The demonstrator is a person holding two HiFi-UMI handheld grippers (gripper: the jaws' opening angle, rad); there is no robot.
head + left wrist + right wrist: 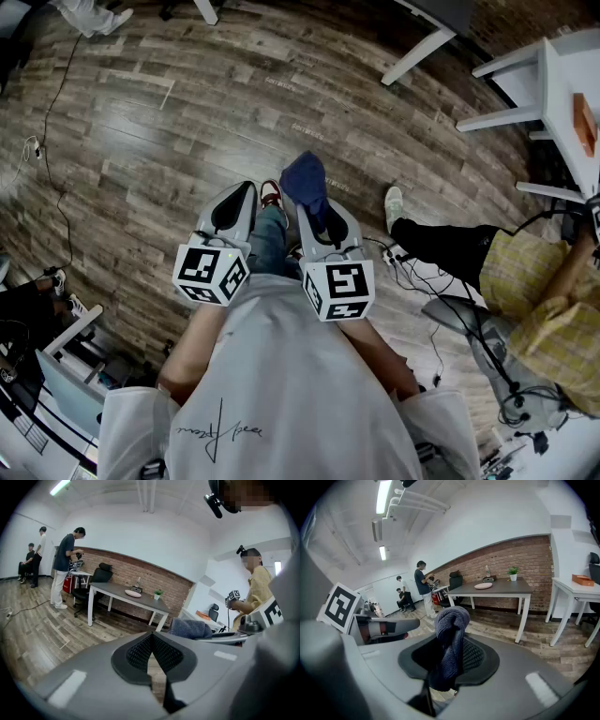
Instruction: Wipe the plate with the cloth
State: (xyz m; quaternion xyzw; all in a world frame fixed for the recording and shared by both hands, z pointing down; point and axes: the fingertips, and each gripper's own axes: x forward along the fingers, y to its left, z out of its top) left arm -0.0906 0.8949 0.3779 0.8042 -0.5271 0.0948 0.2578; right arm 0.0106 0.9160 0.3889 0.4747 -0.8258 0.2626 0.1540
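A dark blue cloth point(306, 177) sticks up bunched from my right gripper point(317, 208), which is shut on it; in the right gripper view the cloth point(451, 637) fills the gap between the black pads. My left gripper point(244, 192) is beside it, shut with nothing in it, its pads point(140, 651) meeting at the tips. Both are held at waist height over the wooden floor. The pinkish plate point(483, 586) lies far off on a grey table point(506, 590) by the brick wall, also visible as the plate point(133, 593) in the left gripper view.
A small plant point(513, 571) stands on the same table. People point(63, 564) stand at the far left by a black chair point(98, 578). A seated person in a yellow shirt point(534, 300) is close on my right, with cables point(422, 272) on the floor and a white desk point(562, 84).
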